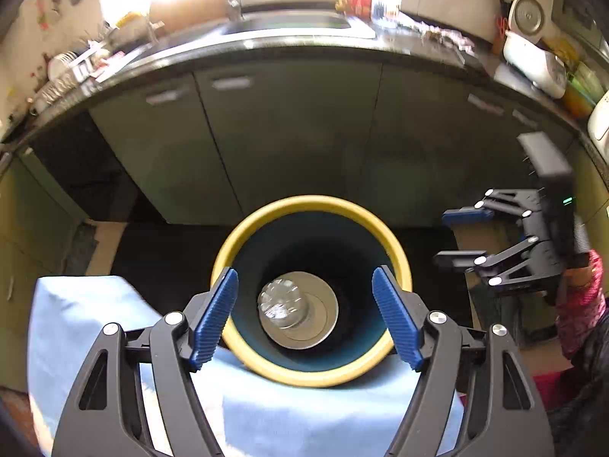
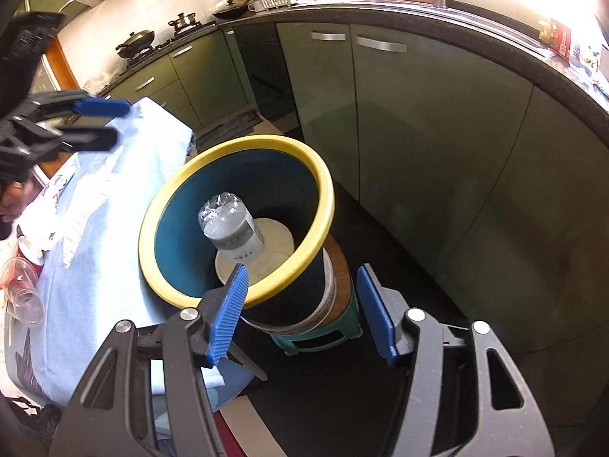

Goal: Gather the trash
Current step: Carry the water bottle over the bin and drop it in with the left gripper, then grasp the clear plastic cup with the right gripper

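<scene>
Left gripper (image 1: 304,320) spread and empty above yellow-rimmed bin (image 1: 243,350); right gripper (image 2: 300,314) apart too, empty. Clear plastic bottle (image 2: 231,228) inside bin: drop step looks done. Next, probably: fetch plastic cups (image 2: 23,293) from blue-clothed table (image 2: 114,266).

Green cabinets (image 2: 399,114) are set under a dark counter (image 1: 289,47), with a sink (image 1: 289,23) lit by glaring daylight. White tiled walls (image 2: 160,3) and a dark floor (image 2: 342,388) are seen.
</scene>
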The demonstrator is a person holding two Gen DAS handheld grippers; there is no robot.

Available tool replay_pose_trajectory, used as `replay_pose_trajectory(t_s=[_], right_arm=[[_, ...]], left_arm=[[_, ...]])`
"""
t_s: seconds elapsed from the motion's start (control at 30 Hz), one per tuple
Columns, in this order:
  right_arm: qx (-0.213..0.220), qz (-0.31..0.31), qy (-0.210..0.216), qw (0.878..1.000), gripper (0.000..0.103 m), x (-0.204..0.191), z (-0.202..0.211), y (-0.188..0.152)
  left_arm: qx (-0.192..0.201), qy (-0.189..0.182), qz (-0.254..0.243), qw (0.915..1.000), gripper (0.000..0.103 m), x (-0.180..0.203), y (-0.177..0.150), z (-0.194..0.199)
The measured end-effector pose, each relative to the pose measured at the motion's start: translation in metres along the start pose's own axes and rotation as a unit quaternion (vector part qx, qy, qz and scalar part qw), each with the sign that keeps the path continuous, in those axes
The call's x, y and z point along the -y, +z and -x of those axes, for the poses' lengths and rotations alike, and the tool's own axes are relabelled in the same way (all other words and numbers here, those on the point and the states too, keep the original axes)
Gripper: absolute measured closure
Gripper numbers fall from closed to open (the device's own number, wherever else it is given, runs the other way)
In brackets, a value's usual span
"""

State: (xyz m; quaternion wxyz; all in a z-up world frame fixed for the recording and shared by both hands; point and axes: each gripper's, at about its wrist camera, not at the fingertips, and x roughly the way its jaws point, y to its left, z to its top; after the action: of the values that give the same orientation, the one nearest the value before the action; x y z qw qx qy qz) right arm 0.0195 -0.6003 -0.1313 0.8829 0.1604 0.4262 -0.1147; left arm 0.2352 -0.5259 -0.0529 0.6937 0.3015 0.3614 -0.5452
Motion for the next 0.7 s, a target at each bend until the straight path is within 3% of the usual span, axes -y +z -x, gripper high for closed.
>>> replay_pose_trajectory(t_s=[0.23,0.4,0.63,0.7], right_arm=[[0.000,0.025,0.028,0.999,0.046,-0.024,0.002,-0.001],[0.002,0.075,0.074,0.994,0.046,-0.062,0.008,0.002],[-0.023,0.176,0.154,0.972,0.044,-0.136,0.007,0.005],[-0.036,0.198,0.185,0.962,0.044,-0.158,0.007,0.001]], left_arm=[[0.062,0.056,0.057,0.9949,0.020,0.005,-0.038,0.099],[0.124,0.083,0.129,0.9803,0.014,-0.001,-0.102,0.164],[0.176,0.156,0.260,0.9366,0.011,-0.019,-0.214,0.228],[0.178,0.196,0.284,0.9218,0.011,-0.020,-0.246,0.241]])
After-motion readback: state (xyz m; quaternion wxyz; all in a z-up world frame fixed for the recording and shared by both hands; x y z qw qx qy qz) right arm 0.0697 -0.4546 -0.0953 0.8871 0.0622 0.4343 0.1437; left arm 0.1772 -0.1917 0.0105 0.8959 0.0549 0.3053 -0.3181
